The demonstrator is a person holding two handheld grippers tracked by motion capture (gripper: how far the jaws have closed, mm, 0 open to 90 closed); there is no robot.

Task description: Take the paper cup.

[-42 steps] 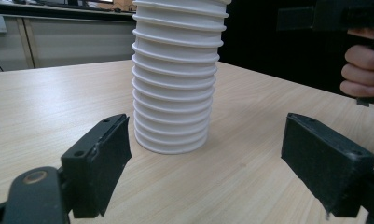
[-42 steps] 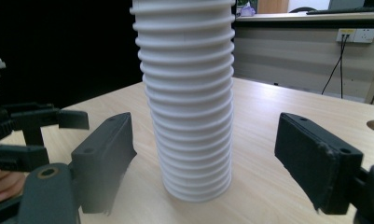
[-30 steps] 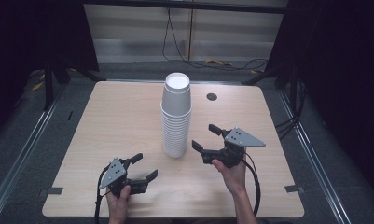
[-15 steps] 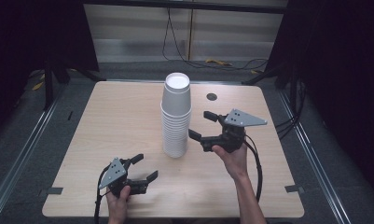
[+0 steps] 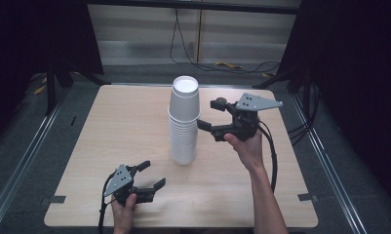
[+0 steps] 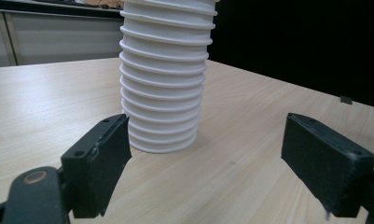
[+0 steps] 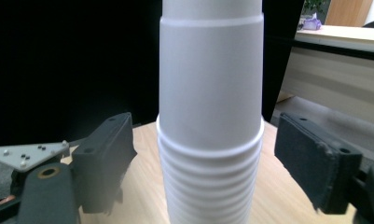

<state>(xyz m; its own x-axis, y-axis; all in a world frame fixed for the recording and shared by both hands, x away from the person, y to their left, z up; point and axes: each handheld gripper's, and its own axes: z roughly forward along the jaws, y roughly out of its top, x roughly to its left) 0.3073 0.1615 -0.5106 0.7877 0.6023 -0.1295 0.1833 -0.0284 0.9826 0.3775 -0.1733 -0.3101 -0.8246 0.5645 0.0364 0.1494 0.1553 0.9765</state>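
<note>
Wooden table [image 5: 110,126] bears tall white cup stack [image 5: 184,122].

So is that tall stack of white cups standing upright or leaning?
Upright. The stack of cups rises straight from the table, base flat on the wood, touched by neither set of jaws.

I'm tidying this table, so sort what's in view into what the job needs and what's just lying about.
In the job:
- stack of white cups, top cup raised
- right gripper, open around that top cup
- left gripper, open, resting near the table's front edge

Lying about:
- dark round spot on the table
- cables on the floor behind
</note>
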